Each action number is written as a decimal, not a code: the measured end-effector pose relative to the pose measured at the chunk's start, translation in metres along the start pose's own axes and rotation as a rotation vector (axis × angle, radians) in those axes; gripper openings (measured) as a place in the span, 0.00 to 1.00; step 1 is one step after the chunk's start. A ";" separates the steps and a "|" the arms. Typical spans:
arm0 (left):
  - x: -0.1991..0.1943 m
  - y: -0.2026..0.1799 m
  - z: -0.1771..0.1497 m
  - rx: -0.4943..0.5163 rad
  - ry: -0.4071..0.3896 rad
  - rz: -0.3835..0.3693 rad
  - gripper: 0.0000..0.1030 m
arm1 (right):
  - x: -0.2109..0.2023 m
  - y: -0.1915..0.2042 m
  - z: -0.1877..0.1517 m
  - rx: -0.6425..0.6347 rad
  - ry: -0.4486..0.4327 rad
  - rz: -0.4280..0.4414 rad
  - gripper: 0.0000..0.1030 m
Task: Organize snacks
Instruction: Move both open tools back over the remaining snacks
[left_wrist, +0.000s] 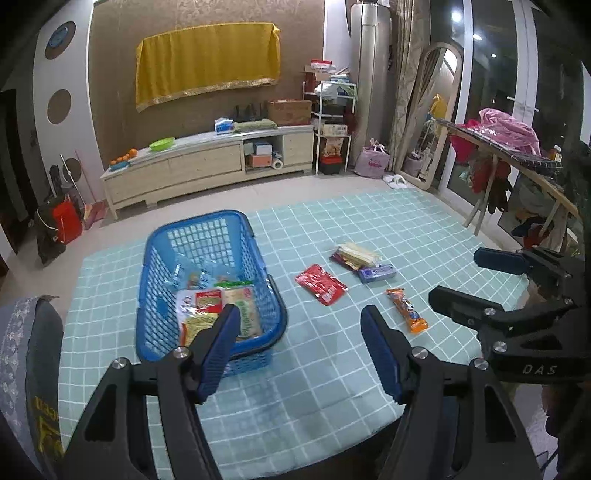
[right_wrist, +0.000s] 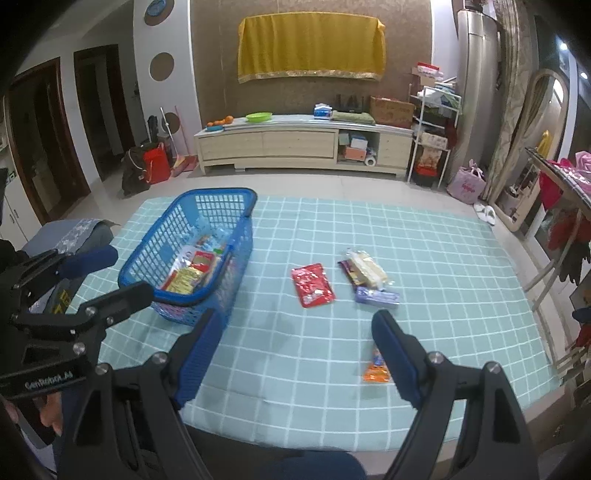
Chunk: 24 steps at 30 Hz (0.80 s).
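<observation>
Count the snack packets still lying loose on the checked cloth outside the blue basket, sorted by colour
Red packet: 1
Orange packet: 1
Purple packet: 1
Pale yellow packet: 1
Dark packet under the yellow one: 1
Total: 5

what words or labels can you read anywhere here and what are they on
"DAS": on the black body of the right tool, seen from the left wrist view.
"GenRobot.AI": on the black body of the left tool, seen from the right wrist view.
Print on the red packet, the orange packet, the purple box and the snacks in the blue basket: too blurred to read.
Yellow marks on the grey cloth: unreadable.
</observation>
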<state>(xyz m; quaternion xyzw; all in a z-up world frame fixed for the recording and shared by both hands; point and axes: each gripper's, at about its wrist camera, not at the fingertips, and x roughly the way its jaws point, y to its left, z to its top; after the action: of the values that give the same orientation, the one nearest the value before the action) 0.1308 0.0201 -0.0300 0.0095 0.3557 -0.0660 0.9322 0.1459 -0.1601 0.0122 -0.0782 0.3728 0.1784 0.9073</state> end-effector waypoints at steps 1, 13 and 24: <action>0.003 -0.003 0.000 0.002 0.009 -0.002 0.64 | 0.000 -0.002 -0.002 -0.003 -0.001 -0.002 0.84; 0.048 -0.051 0.002 -0.004 0.120 -0.107 0.64 | 0.025 -0.058 -0.014 0.030 0.099 -0.049 0.84; 0.108 -0.073 0.022 -0.044 0.212 -0.093 0.64 | 0.054 -0.102 0.003 -0.007 0.127 -0.060 0.84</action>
<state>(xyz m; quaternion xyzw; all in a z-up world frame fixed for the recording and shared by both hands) 0.2154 -0.0665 -0.0832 -0.0204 0.4536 -0.1000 0.8853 0.2226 -0.2390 -0.0226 -0.1035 0.4264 0.1471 0.8865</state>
